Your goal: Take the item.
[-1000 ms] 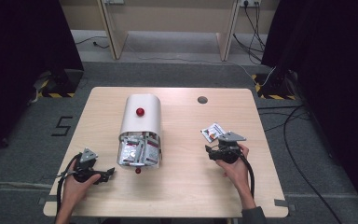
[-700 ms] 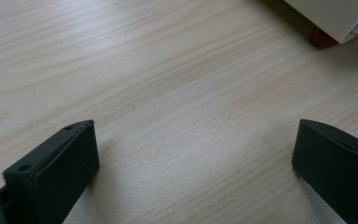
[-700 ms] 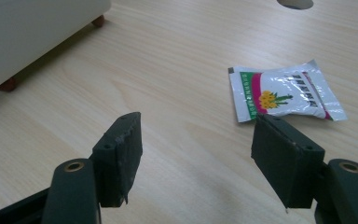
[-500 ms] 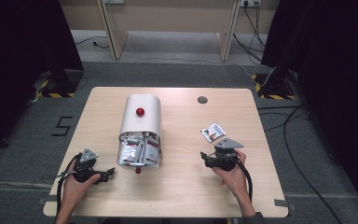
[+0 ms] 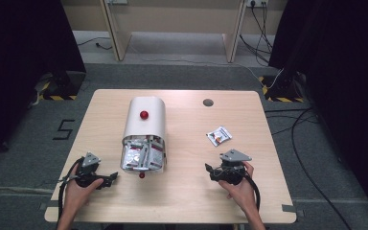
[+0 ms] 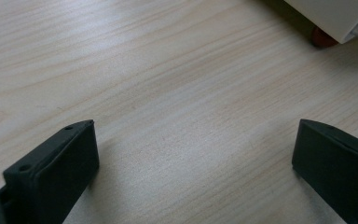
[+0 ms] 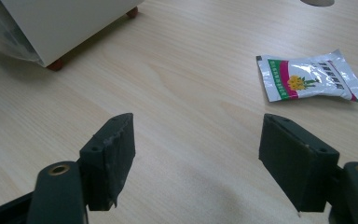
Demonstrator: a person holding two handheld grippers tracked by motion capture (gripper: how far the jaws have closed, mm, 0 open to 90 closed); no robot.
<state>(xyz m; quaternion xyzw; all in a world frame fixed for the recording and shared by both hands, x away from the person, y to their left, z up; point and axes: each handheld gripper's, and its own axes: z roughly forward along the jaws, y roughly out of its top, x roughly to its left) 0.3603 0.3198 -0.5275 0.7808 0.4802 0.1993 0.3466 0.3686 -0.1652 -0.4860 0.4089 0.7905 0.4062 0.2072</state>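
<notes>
Right tool (image 5: 213, 168) pulled back from packet (image 5: 219, 135), jaws just widened, empty; left tool (image 5: 111, 178) open, empty.

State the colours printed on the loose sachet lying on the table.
White sachet with green and magenta bands and a yellow flower; clearest in the right gripper view.

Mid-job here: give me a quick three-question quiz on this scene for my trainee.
1. True or false: the right hand-held gripper is shut on the sachet.
2. Where does the white box with the red knob hold its packets: A) at the open end that faces the person, B) on its top?
3. What lies between the jaws of the left hand-held gripper?

Key: 1. False, its jaws stand open and the sachet lies apart on the table. 2. A. 3. Bare table only.
</notes>
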